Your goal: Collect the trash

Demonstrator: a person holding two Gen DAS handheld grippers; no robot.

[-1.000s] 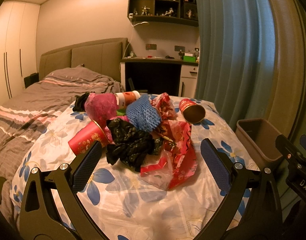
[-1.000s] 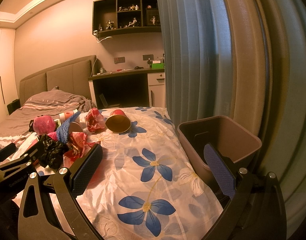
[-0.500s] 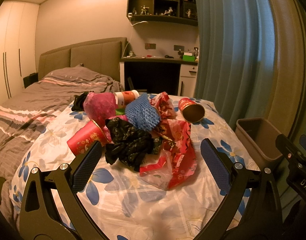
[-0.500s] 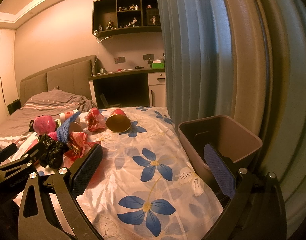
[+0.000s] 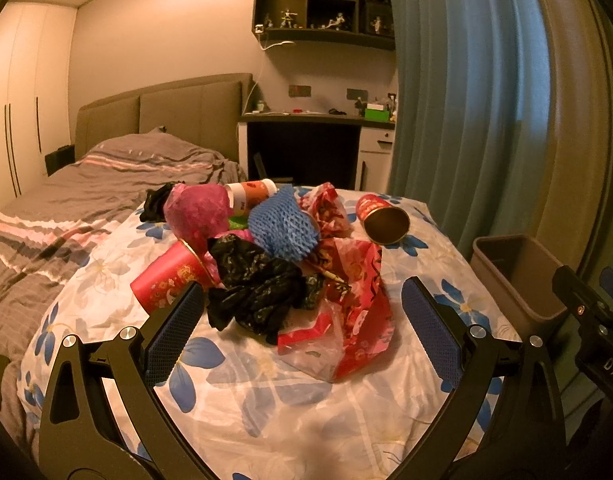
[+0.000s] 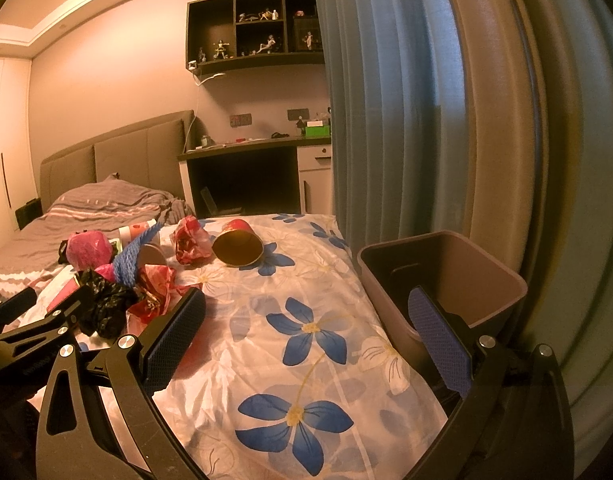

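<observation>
Trash pile (image 5: 274, 264) heaped mid-bed; bin (image 6: 458, 280) at bedside for drop-off. Left hand-held gripper (image 5: 302, 328) wide open, empty, facing pile; right hand-held gripper (image 6: 306, 340) likewise, near bin

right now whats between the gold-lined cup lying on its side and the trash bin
Nothing: only bare flowered bedsheet separates the cup from the bin, clearest in the right wrist view.
</observation>
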